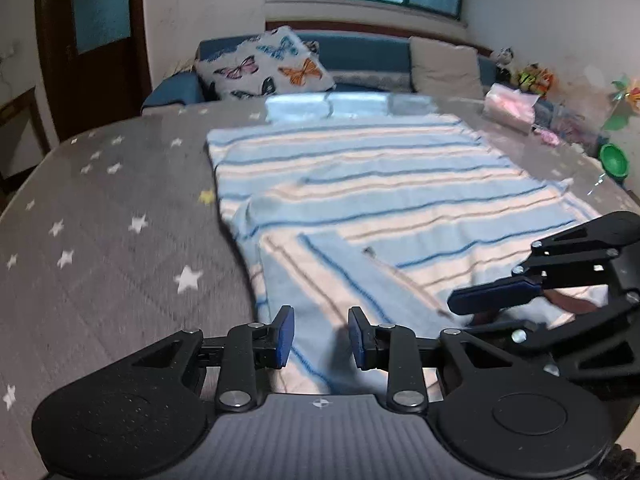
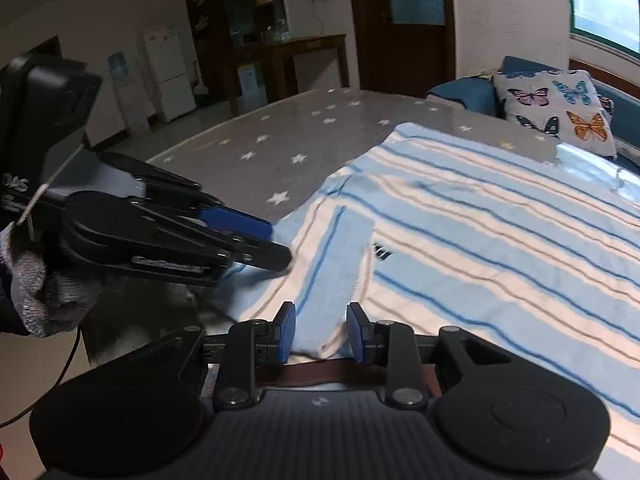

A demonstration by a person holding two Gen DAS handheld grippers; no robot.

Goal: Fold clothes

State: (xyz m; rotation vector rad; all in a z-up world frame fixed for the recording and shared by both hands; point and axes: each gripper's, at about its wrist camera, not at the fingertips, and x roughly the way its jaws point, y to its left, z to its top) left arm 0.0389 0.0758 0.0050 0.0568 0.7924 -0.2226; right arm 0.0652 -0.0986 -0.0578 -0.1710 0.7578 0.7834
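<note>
striped shirt (image 1: 380, 184) in pale blue and white lies spread flat on the grey star-printed table (image 1: 100, 220), its near hem at the table's front edge and a folded-over flap of the same cloth (image 2: 340, 256) lying on top near that edge. the left gripper (image 1: 321, 338) hangs over the near hem with its blue pads (image 1: 285, 336) apart and cloth showing in the gap, nothing pinched. the right gripper (image 2: 321, 334) sits just beside it at the same edge, pads likewise apart over the flap's corner; the blur makes it hard to say whether either pad touches the fabric. in the right wrist view the left tool comes in from the left, its fingertips (image 2: 276, 256) at the shirt's corner, with a grey-gloved hand (image 2: 48, 296) behind it. past the far end of the shirt a blue sofa (image 1: 352, 52) holds a butterfly cushion (image 1: 268, 66) and a beige cushion (image 1: 444, 66). on the table's far right corner lie a pink plastic bag (image 1: 510, 106), a green bowl (image 1: 614, 160) and some bright toys (image 1: 534, 76), all well apart from the shirt
</note>
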